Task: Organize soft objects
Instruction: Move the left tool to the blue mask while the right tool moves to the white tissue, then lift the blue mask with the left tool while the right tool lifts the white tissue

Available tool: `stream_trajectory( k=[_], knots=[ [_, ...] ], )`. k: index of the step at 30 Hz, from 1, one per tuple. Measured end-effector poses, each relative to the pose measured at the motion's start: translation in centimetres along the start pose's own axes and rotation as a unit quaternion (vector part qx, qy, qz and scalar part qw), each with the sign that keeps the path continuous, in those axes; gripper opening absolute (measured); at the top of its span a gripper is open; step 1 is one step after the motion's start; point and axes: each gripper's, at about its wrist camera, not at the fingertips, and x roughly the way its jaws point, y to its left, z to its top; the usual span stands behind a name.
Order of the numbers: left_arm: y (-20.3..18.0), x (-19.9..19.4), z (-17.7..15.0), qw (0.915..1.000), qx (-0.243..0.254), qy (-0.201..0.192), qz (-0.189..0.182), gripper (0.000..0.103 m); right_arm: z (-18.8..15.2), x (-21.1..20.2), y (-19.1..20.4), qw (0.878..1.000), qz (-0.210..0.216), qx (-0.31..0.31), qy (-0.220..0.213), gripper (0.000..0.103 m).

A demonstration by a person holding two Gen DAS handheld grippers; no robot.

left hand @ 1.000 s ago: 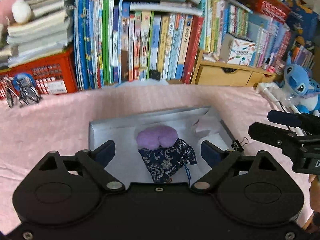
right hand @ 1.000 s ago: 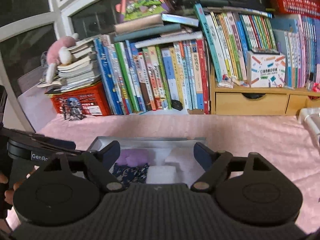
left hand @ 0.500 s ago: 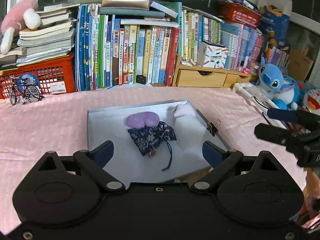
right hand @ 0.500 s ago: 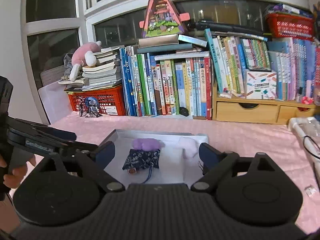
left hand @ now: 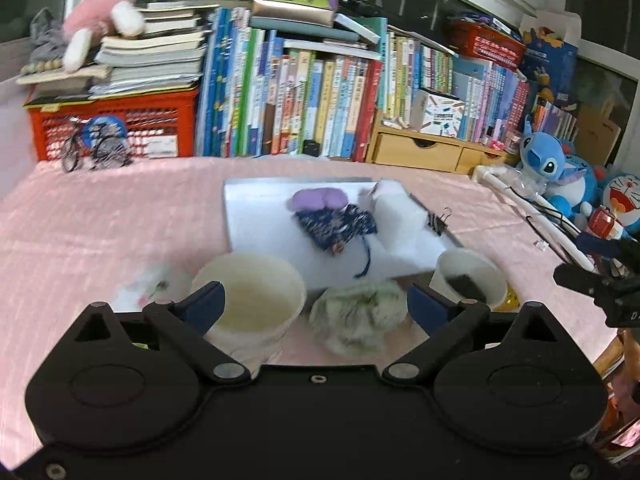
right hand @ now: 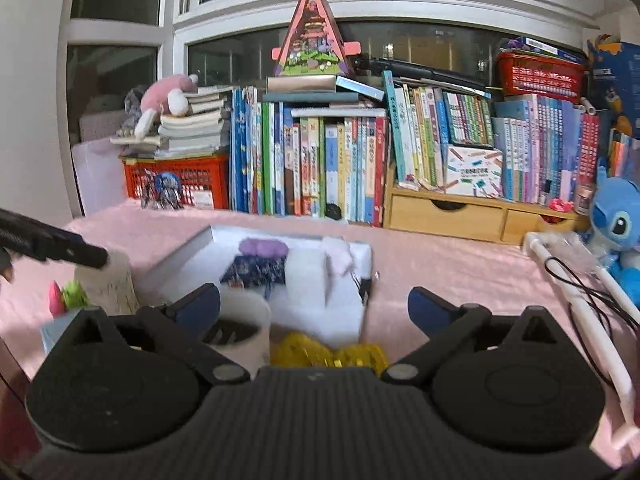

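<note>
A shallow white tray (left hand: 256, 220) on the pink tablecloth holds a purple plush piece (left hand: 318, 199), a dark blue floral pouch (left hand: 334, 226) and a white sponge block (left hand: 394, 216). The tray (right hand: 188, 260), the pouch (right hand: 256, 270) and the purple piece (right hand: 262, 247) also show in the right wrist view. My left gripper (left hand: 314, 304) is open and empty, held back over a white cup (left hand: 250, 300) and a pale green fluffy cloth (left hand: 358, 316). My right gripper (right hand: 314, 306) is open and empty, above a yellow crinkled object (right hand: 328, 354).
A second cup (left hand: 470, 280) holds something dark. A white fluffy item (left hand: 150, 286) lies left of the big cup. Books (left hand: 288, 96), a red crate (left hand: 108, 128) and wooden drawers (left hand: 424, 152) line the back. Blue plush toys (left hand: 548, 172) and white tubing (right hand: 580, 304) are at the right.
Both grippers have pulled back and up from the tray. The cups, the green cloth and the yellow object near the table's front have come into view. Both jaws stay open.
</note>
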Motion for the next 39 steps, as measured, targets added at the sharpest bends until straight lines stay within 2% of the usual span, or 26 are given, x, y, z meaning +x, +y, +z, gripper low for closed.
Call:
stream_trajectory(
  k=[3,8,15,19,23,28,30,34,39],
  knots=[
    [0.7,-0.9,-1.9,0.9993,0.004,-0.019,0.033,0.098,-1.7,-0.3,0.3,1.0,-0.012,-0.004,0.004,0.103],
    [0.9,-1.6,-4.7,0.9947,0.046,-0.033,0.086,0.099,-4.2,-0.4,0.7,1.0,-0.028,0.005,0.008,0.103],
    [1.2,-1.2,-8.0,0.9899,0.075,-0.021,0.118,0.099,-6.9,0.3,0.5,0.997,-0.07,0.036,0.01,0.103],
    [2.0,-0.4,-9.6,0.9895,0.061,-0.012,0.131,0.098,-8.1,0.7,0.5,0.995,-0.084,0.045,0.014,0.103],
    [3.0,0.9,-10.6,0.9877,0.041,-0.003,0.151,0.085,-8.9,0.8,0.7,0.995,-0.092,0.046,0.017,0.103],
    [3.6,1.9,-11.3,0.9892,0.026,0.005,0.144,0.072,-9.5,1.4,0.4,0.992,-0.101,0.066,0.03,0.103],
    [3.8,2.0,-11.5,0.989,0.026,0.004,0.146,0.063,-9.6,1.6,0.4,0.991,-0.108,0.071,0.034,0.103],
    [4.5,1.9,-11.6,0.9909,0.008,0.001,0.134,0.056,-9.6,1.8,0.6,0.99,-0.112,0.073,0.04,0.102],
    [4.6,1.4,-11.6,0.9913,-0.001,0.0,0.132,0.039,-9.5,2.0,0.9,0.99,-0.111,0.071,0.042,0.097]
  ],
)
